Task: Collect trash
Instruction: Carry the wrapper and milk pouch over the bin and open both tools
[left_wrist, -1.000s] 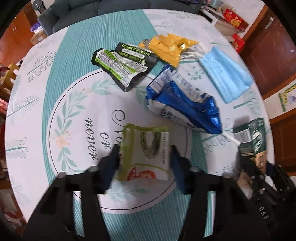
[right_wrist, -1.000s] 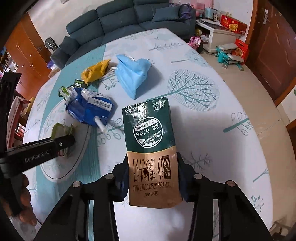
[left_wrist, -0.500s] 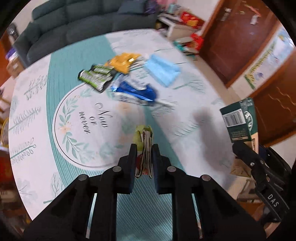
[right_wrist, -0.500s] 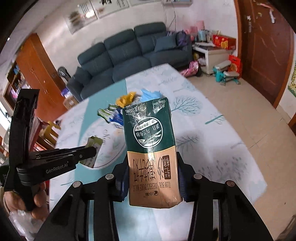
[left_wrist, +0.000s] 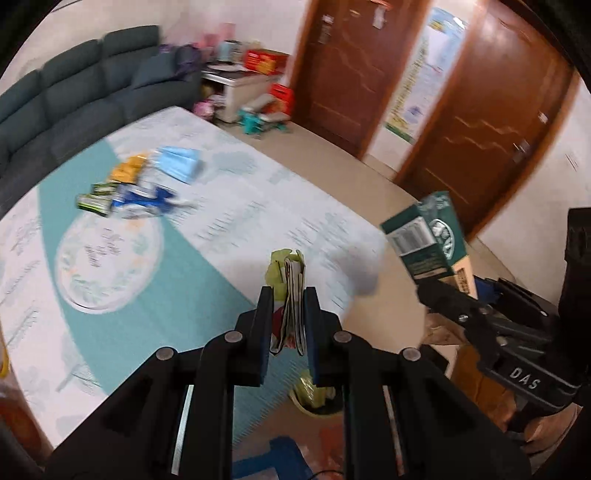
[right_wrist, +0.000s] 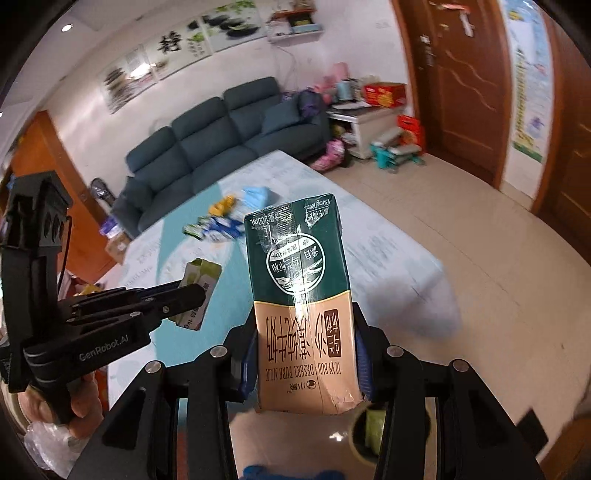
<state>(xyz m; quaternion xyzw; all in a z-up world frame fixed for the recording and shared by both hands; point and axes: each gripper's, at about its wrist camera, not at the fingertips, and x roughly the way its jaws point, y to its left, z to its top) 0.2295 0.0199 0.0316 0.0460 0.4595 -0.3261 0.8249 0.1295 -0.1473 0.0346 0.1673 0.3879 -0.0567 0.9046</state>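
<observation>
Both hands have lifted away from the table (left_wrist: 229, 206): the left gripper (left_wrist: 287, 295) now squeezes the flat green and white wrapper (left_wrist: 287, 280) tight, the right gripper (right_wrist: 304, 354) holds the green and tan milk carton (right_wrist: 301, 295), and a small yellow-green bin (right_wrist: 373, 428) waits just below, so dropping likely comes next.

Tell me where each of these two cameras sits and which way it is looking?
Left wrist view: sits on the left gripper, looking forward and down along its fingers, which pinch a flattened green and white wrapper above the patterned tablecloth table; the right gripper shows at the right.
Right wrist view: sits on the right gripper, looking over a green and tan milk carton toward the dark blue sofa; the left gripper and a hand show at the left.
Shared: table, sofa, both held items, each other's gripper.
</observation>
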